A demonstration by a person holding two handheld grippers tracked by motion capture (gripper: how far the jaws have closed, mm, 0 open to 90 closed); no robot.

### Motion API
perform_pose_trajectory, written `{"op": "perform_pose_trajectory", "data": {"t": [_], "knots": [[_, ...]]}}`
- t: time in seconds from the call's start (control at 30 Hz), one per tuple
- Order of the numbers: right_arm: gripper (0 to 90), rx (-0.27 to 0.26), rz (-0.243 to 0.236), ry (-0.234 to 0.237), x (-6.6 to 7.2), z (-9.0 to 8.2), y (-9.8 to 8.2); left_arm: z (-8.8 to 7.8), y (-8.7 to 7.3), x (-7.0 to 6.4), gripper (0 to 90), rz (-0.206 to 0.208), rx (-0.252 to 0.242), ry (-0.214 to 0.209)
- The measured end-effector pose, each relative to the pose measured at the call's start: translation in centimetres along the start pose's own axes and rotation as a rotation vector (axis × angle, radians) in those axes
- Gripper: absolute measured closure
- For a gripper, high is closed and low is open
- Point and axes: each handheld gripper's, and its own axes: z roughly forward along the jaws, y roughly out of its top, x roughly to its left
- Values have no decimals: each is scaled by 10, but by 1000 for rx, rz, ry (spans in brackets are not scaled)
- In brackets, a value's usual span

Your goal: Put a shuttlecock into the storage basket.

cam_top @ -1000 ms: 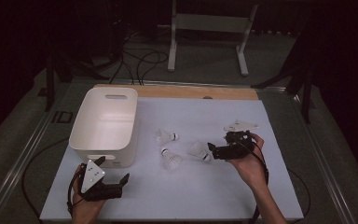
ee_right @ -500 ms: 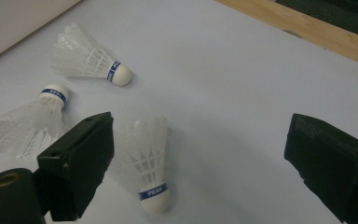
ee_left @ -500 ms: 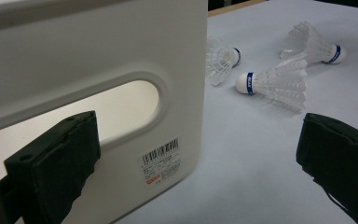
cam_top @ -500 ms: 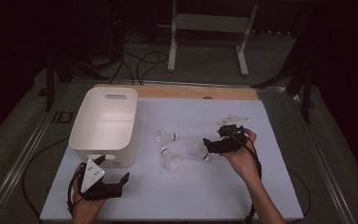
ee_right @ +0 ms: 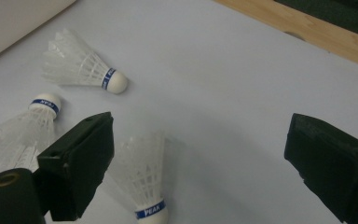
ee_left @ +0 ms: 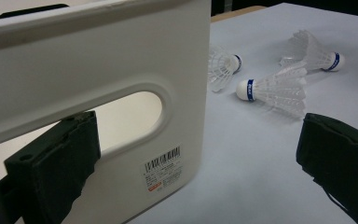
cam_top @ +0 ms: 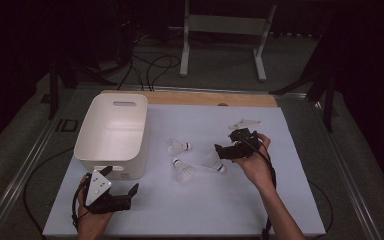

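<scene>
Closing in on the nearest shuttlecock (ee_right: 144, 186) with right gripper (ee_right: 200, 172) spread wide; best centred over the cork before squeezing, left gripper (ee_left: 196, 172) idle, agape.

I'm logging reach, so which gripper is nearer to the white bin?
Left. The left gripper sits just in front of the bin, by its handle wall. The right gripper is across the table among the shuttlecocks.
</scene>
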Motion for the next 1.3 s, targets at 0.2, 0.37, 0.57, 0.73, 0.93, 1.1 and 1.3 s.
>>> {"op": "perform_pose_trajectory", "data": {"t": [0.2,0.37,0.57,0.73,0.93,1.1,1.3], "knots": [[83,6,-7,-4,1,6,5,0,0,0,2,0,0,-1],[83,28,-17,-9,3,16,8,0,0,0,2,0,1,1],[83,56,-22,-13,4,28,11,0,0,0,2,0,0,0],[83,74,-25,-14,5,38,11,0,0,-1,2,1,1,1],[83,99,-21,-10,6,50,13,0,0,-1,2,5,3,0],[83,142,-18,3,7,63,12,0,-1,-2,2,7,2,-1],[88,178,-22,10,9,73,10,-2,-1,-2,2,6,0,-1]]}}
